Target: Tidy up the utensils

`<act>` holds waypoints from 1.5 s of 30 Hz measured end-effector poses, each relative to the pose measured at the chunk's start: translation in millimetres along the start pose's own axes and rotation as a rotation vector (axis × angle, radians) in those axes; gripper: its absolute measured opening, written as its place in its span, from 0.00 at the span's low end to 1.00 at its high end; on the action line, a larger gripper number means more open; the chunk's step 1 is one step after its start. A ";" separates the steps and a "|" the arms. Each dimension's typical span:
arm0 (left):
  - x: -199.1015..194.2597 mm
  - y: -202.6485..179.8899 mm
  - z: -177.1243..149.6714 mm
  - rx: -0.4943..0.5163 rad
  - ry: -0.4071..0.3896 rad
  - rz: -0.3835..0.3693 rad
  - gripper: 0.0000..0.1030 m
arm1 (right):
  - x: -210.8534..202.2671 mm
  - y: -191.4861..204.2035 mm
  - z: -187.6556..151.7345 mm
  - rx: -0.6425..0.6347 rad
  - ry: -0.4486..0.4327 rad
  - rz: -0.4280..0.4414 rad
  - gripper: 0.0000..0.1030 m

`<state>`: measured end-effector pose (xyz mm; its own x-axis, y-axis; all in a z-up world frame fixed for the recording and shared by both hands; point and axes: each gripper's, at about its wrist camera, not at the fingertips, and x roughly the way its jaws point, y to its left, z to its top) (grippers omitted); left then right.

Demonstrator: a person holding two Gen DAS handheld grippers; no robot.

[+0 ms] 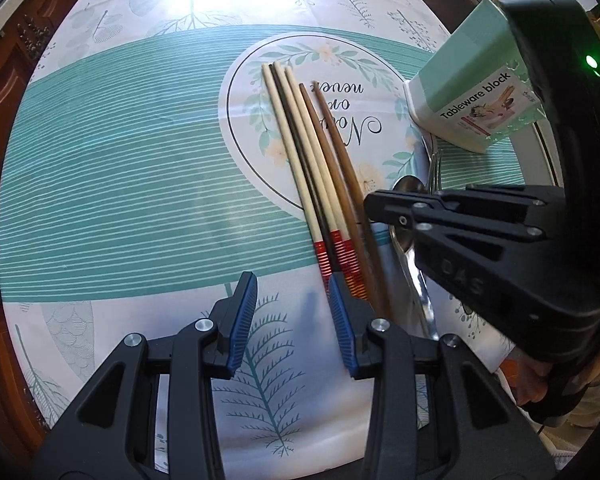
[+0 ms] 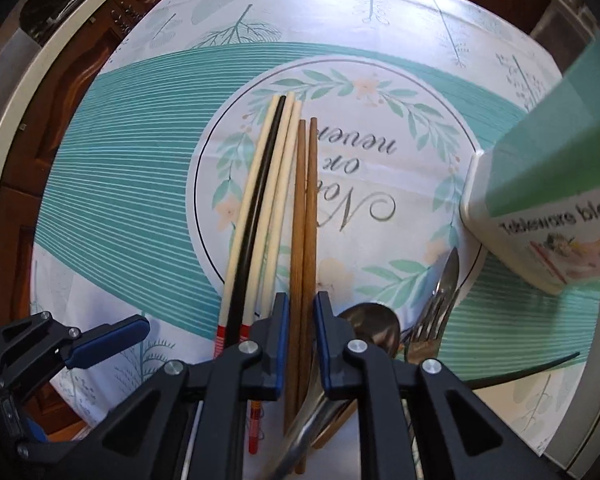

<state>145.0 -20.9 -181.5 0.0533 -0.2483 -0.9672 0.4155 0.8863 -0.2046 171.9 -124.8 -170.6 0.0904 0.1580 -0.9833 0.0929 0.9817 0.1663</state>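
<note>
Several chopsticks lie side by side on the tablecloth: cream ones with red ends (image 1: 300,168) (image 2: 260,208), a black one (image 2: 256,208) and two brown wooden ones (image 1: 340,168) (image 2: 305,216). My right gripper (image 2: 302,340) is open, its pads either side of the two brown chopsticks, not closed on them. It shows from the side in the left wrist view (image 1: 384,204). My left gripper (image 1: 294,320) is open and empty, just left of the chopsticks' red ends, and it also shows in the right wrist view (image 2: 108,340). A metal spoon (image 2: 374,324) and forks (image 2: 440,300) lie to the right.
A green and white "Tableware block" box (image 1: 472,92) (image 2: 548,200) stands at the right. The round table has a teal and white floral cloth (image 1: 140,184). Dark wooden furniture (image 1: 4,80) lies beyond the table's left edge.
</note>
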 end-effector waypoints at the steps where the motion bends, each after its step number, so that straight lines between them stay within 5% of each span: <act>1: -0.7 -0.5 0.2 0.003 -0.001 0.003 0.33 | -0.5 -2.7 -3.1 0.007 -0.007 0.028 0.12; 3: -1.2 -1.6 0.6 0.007 -0.002 0.009 0.33 | -6.0 -7.7 -9.9 0.010 -0.042 0.069 0.00; 22: 24.7 11.5 13.6 -0.073 0.067 0.032 0.33 | -49.9 -70.6 -71.6 0.100 -0.203 0.364 0.00; 32: 38.0 -7.3 43.5 -0.010 0.120 0.199 0.33 | -47.3 -69.9 -74.7 0.093 -0.214 0.401 0.00; 33: 39.5 -10.3 43.8 0.002 0.131 0.222 0.31 | -46.5 -69.9 -74.5 0.092 -0.212 0.401 0.00; 35: 40.8 -15.9 46.1 0.001 0.160 0.223 0.04 | -44.8 -71.1 -74.8 0.093 -0.210 0.404 0.00; 37: 41.4 -17.1 45.2 -0.003 0.178 0.221 0.03 | -42.9 -73.4 -75.3 0.101 -0.208 0.409 0.00; 41: 32.3 -12.7 33.3 -0.017 0.137 0.196 0.03 | -38.4 -83.9 -78.0 0.133 -0.207 0.425 0.00; 45: -4.5 -19.1 8.6 -0.011 0.002 0.149 0.03 | -37.4 -91.4 -81.8 0.154 -0.215 0.447 0.00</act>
<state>144.6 -40.0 -172.0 0.1120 -0.1130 -0.9873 0.3927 0.9177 -0.0605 78.9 -211.7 -155.1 0.3543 0.5171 -0.7791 0.1419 0.7938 0.5914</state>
